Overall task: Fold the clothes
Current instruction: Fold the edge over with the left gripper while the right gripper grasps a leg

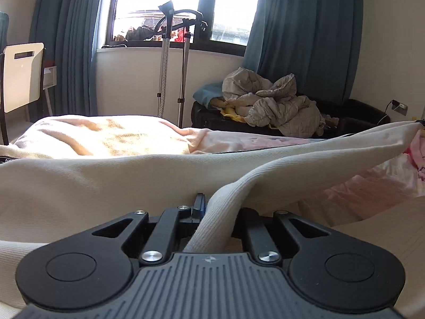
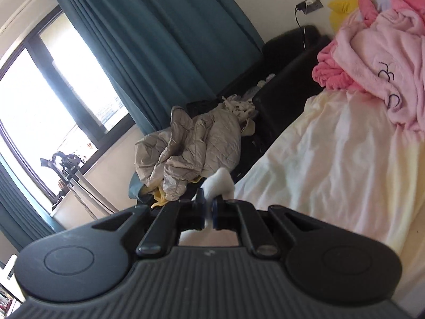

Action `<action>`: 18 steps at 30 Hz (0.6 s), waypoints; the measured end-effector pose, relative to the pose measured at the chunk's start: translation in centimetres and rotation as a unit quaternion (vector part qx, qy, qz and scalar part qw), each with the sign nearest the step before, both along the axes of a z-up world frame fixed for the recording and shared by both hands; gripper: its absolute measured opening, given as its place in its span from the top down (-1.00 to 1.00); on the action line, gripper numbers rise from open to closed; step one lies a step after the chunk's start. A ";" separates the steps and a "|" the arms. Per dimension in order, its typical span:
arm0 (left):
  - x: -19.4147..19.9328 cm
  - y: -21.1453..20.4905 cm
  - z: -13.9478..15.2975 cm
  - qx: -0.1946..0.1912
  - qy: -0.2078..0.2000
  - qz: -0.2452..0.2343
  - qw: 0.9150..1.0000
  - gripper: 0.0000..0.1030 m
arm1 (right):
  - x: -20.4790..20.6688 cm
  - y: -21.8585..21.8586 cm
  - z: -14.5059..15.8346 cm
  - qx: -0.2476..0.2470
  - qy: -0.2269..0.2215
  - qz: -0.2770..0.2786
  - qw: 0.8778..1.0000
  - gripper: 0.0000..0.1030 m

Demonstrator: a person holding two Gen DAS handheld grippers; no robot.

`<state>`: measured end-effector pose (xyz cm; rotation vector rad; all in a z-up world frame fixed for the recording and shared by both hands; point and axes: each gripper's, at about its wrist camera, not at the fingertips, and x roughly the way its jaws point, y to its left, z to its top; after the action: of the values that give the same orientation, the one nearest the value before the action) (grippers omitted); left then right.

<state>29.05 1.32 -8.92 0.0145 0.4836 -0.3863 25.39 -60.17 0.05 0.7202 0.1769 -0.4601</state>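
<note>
A cream ribbed garment [image 1: 106, 183] lies stretched across the bed in the left wrist view. My left gripper [image 1: 209, 207] is shut on a fold of it; the cloth runs between the jaws and hides the right finger. From there one edge of the garment rises in a taut band to the right [image 1: 345, 143]. In the right wrist view my right gripper [image 2: 208, 206] is shut on a white bunch of the same garment [image 2: 220, 182], held above the bed, tilted.
The bed has a pale yellow-pink sheet [image 2: 332, 159]. A pink fluffy garment [image 2: 385, 61] lies at its head. A grey quilted jacket [image 1: 276, 103] is heaped on a black bench beside the bed. A garment steamer stand [image 1: 175, 53] stands by the window. A chair [image 1: 21, 77] is at far left.
</note>
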 end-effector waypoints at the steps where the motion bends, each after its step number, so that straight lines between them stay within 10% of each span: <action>1: -0.1 -0.4 -0.4 0.011 0.002 -0.005 1.000 0.78 | -1.1 -0.6 -0.9 -0.006 0.011 -0.011 1.000 0.90; 9: -1.1 -1.0 -1.1 0.027 0.039 0.003 0.999 0.48 | -7.5 -3.5 -13.9 0.098 0.148 -0.036 0.983 0.86; 13: -3.3 0.9 0.7 0.003 0.044 0.049 0.998 -0.37 | -8.3 -2.0 -13.1 0.063 0.165 -0.026 0.984 0.60; 18: -7.2 2.9 3.2 -0.022 0.045 0.089 0.995 -0.48 | -10.4 0.5 -11.2 0.018 0.195 -0.022 0.980 0.39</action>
<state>21.87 4.27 -5.73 -0.0887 0.5611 -0.2226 14.98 -59.66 -11.17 0.6653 0.5399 -0.6390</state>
